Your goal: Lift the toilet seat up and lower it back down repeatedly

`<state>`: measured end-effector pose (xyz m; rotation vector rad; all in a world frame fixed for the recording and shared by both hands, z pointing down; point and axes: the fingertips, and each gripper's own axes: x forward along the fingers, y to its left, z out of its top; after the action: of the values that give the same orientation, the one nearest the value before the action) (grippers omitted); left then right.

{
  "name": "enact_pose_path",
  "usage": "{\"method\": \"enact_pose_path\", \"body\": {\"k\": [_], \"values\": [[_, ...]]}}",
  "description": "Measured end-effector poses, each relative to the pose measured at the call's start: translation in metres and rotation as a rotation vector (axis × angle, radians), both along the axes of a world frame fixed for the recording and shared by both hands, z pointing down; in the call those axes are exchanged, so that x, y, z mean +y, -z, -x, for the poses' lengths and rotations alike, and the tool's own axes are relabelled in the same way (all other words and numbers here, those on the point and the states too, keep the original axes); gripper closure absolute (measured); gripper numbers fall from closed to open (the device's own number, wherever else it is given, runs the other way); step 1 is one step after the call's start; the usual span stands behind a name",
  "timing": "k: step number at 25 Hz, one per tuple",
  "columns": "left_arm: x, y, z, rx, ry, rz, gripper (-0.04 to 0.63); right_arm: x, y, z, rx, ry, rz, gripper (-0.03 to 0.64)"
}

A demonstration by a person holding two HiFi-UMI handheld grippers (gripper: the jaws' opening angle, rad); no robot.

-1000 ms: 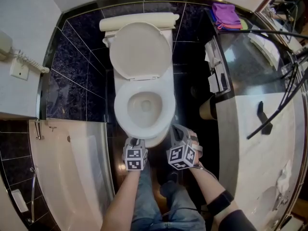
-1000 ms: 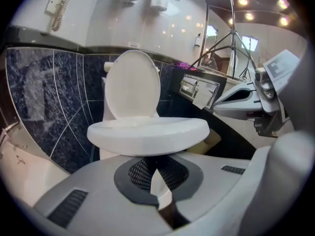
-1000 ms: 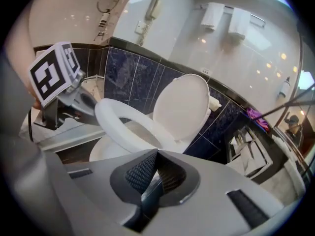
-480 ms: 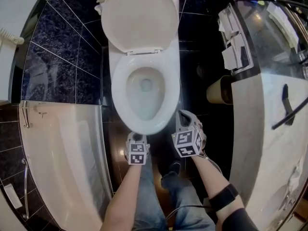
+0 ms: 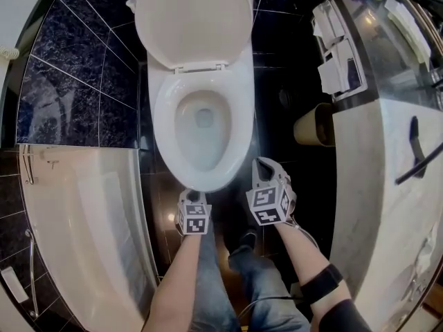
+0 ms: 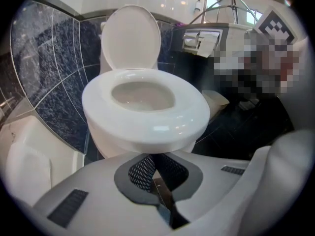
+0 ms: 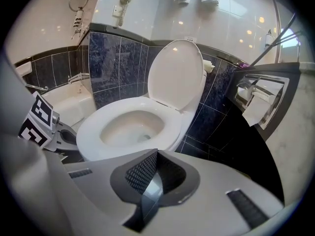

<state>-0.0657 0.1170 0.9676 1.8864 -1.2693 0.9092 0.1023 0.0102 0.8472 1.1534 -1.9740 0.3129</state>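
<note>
progress: toilet seat seemingly lying down, lid standing raised | left gripper, right gripper: both closed, gripping nothing, hovering by bowl | lift pending

Left tongs; right tongs; both closed

Head view: the raised lid runs off the top edge. Marker cubes cover the left gripper and right gripper, so no jaws show here. A tan round thing sits half under the counter, impossible to identify. The bathtub is clipped below.
</note>
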Motion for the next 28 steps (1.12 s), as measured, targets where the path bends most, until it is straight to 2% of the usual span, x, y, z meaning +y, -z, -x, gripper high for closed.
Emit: {"method": "enact_pose_path", "body": {"k": [9,14,21,28], "values": [[0.016,-0.002,0.002,-0.023,0.016,0.058,0.606,0.002,0.005,-0.002,0.002,-0.004,0.0,0.598],[0.023,0.036,0.002,-0.014,0.026,0.033,0.604,0.011,0.027,0.001,-0.002,-0.003,0.017,0.598],[0.001,0.156,0.008,-0.002,0.064,-0.044,0.604,0.019,0.119,0.005,-0.046,-0.02,0.006,0.598],[-0.028,0.34,0.003,0.003,0.006,-0.224,0.604,0.023,0.246,0.008,-0.205,-0.045,-0.024,0.598]]}}
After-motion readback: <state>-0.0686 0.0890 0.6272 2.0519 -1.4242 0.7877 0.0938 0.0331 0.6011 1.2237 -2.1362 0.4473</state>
